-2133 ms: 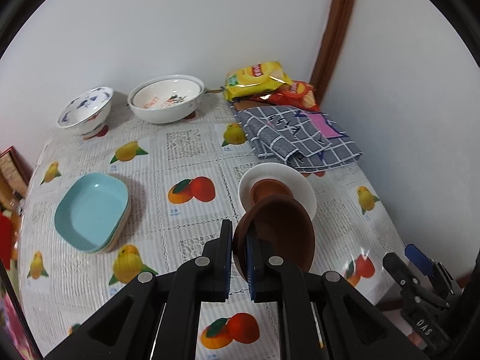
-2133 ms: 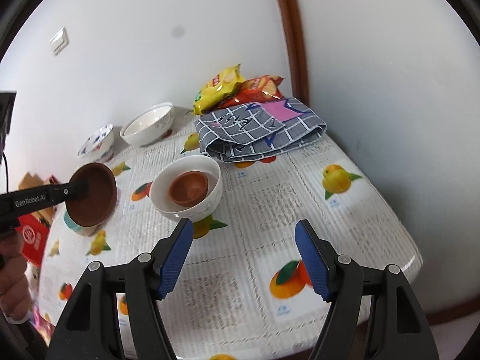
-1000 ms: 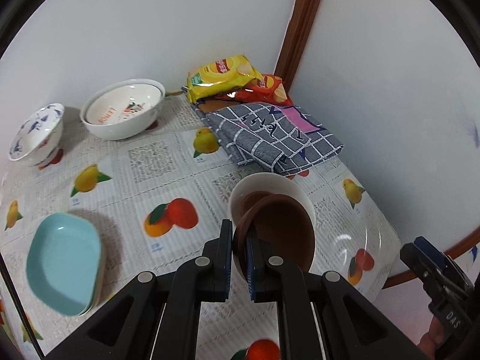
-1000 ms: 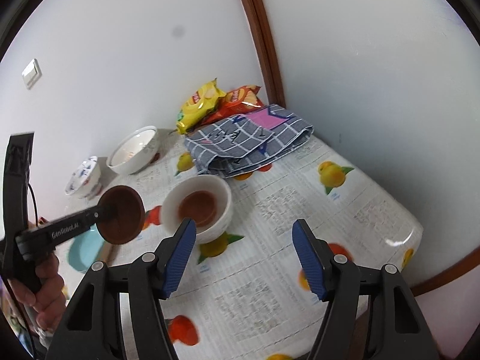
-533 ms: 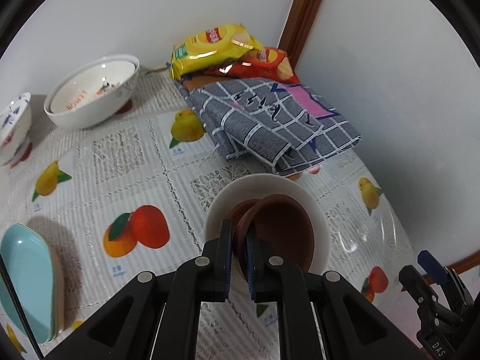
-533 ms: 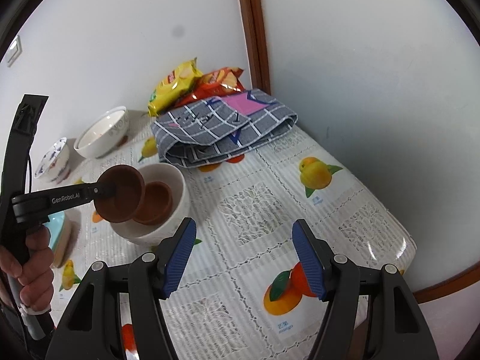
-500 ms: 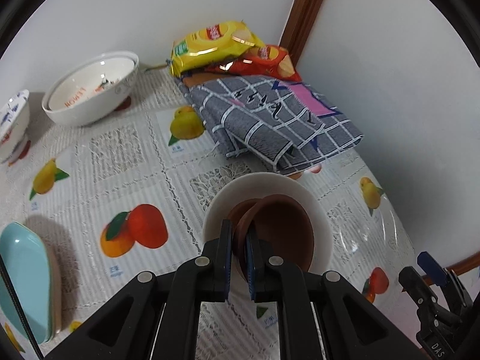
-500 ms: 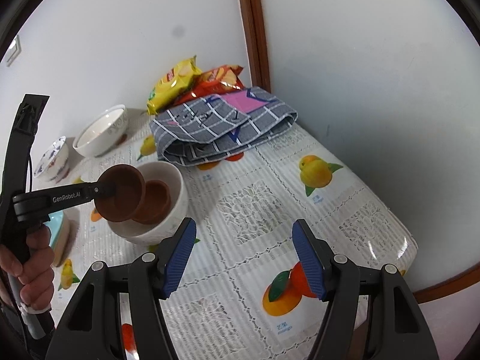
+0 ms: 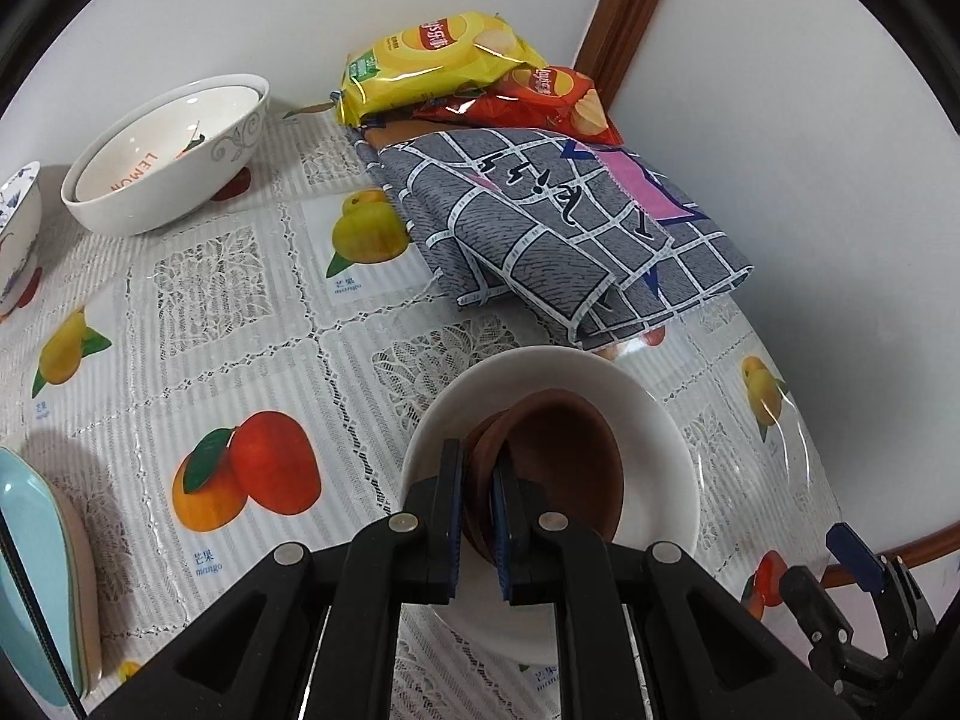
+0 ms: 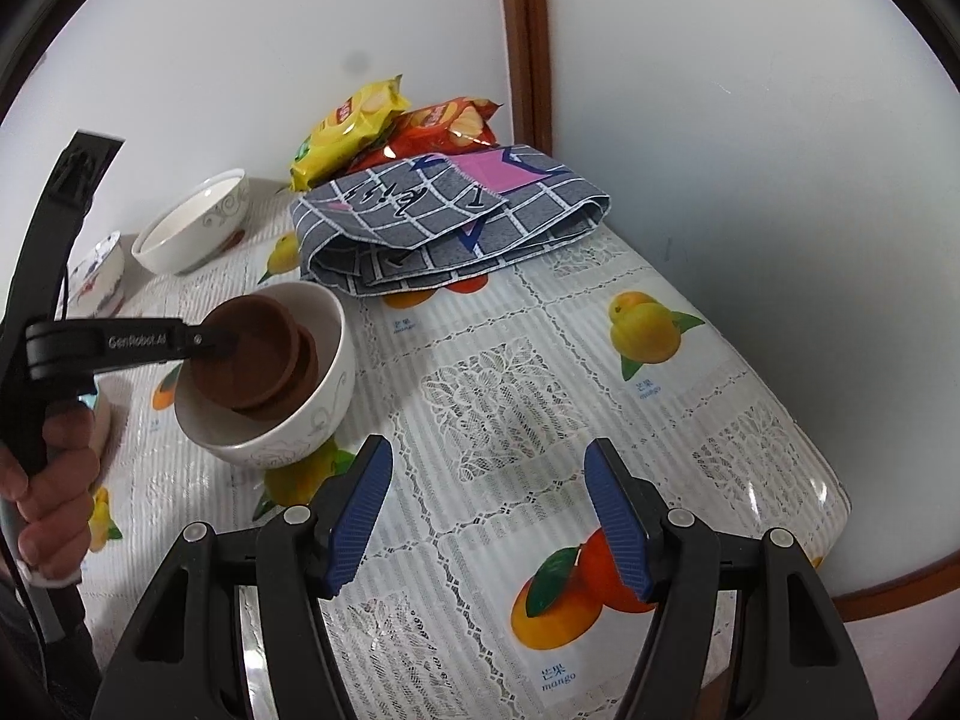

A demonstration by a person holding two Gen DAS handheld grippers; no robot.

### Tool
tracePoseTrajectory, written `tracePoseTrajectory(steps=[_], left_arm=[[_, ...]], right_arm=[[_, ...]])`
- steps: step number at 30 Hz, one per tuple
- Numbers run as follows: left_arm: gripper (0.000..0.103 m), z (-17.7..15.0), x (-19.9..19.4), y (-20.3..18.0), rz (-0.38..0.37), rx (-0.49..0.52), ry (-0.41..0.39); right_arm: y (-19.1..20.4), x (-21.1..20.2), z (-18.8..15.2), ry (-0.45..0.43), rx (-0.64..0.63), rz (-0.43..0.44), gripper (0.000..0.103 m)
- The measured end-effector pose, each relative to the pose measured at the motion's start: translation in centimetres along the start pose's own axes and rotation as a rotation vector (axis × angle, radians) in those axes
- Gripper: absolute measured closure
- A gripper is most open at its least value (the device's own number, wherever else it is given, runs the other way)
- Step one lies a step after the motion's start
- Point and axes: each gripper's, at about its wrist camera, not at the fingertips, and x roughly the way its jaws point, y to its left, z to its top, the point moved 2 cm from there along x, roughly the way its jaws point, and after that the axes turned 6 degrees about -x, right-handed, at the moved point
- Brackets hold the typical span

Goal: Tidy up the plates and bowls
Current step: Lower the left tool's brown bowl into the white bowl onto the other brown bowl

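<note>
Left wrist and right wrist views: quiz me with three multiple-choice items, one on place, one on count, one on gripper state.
1. Where is the held brown bowl?
A. Over the white bowl, above a second brown bowl
B. On the checked cloth
C. In the teal dishes

2. How many snack bags lie by the wall corner?
A. One
B. Two
C. Four

3. How is the right gripper?
A. Shut on a plate
B. Shut on the cloth
C. Open, empty

Answers: 1 A, the left gripper pinches its rim inside the white bowl. 2 B, a yellow bag and a red bag. 3 C, its blue pads stand apart over the tablecloth.
</note>
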Motion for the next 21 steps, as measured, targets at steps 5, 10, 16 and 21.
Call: tracePoseTrajectory(steps=[5,10,16,21], left_arm=[[0.094,0.03,0.59,0.29,-0.009,-0.013,0.007],[0.093,-0.17,0.95,0.14,-0.022,-0.023,0.015],[0.093,-0.29,1.11,-0.36,-0.036,-0.018,0.017],[0.093,-0.33,1.08,-0.35,-0.047,-0.018,0.025]], right_arm=[[0.39,-0.31,-0.03,-0.004,-0.035,-0.001,0.036],[0.94,-0.78,-0.04,-0.021,-0.081,-0.011,0.036],[0.93,-0.35,-0.1,-0.007,-0.089,-0.018,0.036],[1.08,-0.07,-0.28,0.004,-0.089,-0.015,0.036]])
